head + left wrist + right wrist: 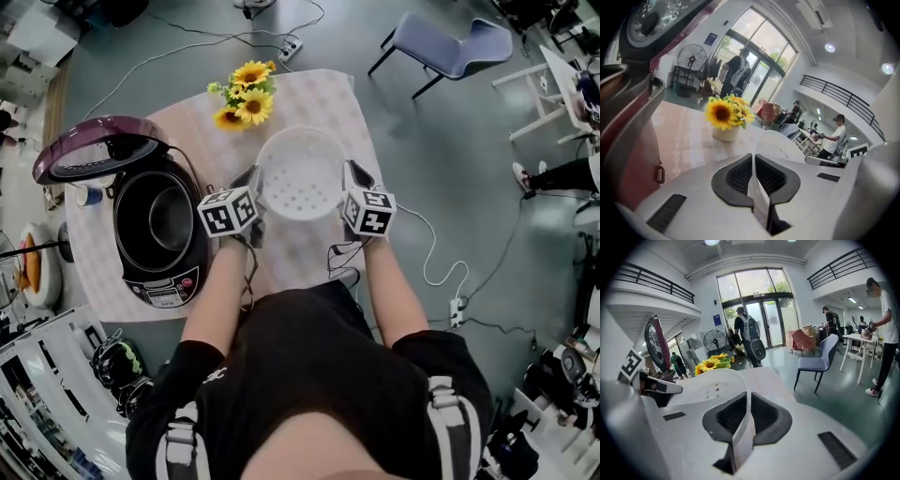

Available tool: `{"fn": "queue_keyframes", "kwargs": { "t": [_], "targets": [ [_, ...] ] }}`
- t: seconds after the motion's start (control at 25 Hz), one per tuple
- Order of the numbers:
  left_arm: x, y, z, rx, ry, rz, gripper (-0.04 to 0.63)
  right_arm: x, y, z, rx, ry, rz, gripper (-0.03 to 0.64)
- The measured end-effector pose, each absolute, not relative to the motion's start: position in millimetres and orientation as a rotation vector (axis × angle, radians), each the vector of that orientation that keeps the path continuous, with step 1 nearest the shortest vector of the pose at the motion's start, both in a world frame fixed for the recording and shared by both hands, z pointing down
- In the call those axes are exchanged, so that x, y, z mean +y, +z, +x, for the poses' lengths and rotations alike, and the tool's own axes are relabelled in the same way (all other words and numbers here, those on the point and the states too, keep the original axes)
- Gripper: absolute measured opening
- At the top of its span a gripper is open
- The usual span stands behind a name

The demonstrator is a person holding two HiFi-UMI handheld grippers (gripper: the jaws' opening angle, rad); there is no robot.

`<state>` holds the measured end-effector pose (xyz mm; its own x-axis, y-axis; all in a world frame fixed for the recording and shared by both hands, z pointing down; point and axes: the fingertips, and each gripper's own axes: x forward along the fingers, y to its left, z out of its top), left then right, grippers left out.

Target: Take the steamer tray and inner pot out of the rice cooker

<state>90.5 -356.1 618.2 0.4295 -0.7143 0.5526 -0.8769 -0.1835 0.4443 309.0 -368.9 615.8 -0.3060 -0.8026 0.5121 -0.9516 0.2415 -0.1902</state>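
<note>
A white perforated steamer tray (302, 173) hangs over the checked cloth, held between both grippers. My left gripper (251, 184) is shut on the tray's left rim (753, 180). On the opposite side my right gripper (352, 182) is shut on the right rim (743, 427). The rice cooker (157, 225) stands to the left with its purple lid (98, 145) raised. Its dark inner pot (169, 218) sits inside the body.
A small pot of sunflowers (246, 97) stands at the cloth's far edge, just beyond the tray. White cables (441, 267) trail on the floor to the right. A blue chair (450, 45) stands far right. Clutter lines the left side.
</note>
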Motion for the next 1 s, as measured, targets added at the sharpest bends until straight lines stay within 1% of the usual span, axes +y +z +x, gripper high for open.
{"fn": "queue_keyframes", "kwargs": {
  "t": [0.32, 0.64, 0.84, 1.0],
  "targets": [
    [-360.0, 658.1, 96.4, -1.308, 0.372, 1.909, 0.021, -370.6, 665.3, 316.9, -2.140, 0.896, 1.597, 0.029],
    [-360.1, 685.1, 99.3, -1.280, 0.483, 1.902, 0.021, -363.5, 687.9, 319.1, -2.090, 0.899, 1.570, 0.029],
    [-351.7, 699.4, 101.2, -1.267, 0.615, 1.899, 0.023, -357.8, 701.2, 319.9, -2.061, 0.959, 1.548, 0.029],
    [-344.6, 707.1, 101.1, -1.240, 0.606, 1.844, 0.023, -352.7, 706.4, 318.8, -2.037, 0.984, 1.511, 0.029]
  ]
}}
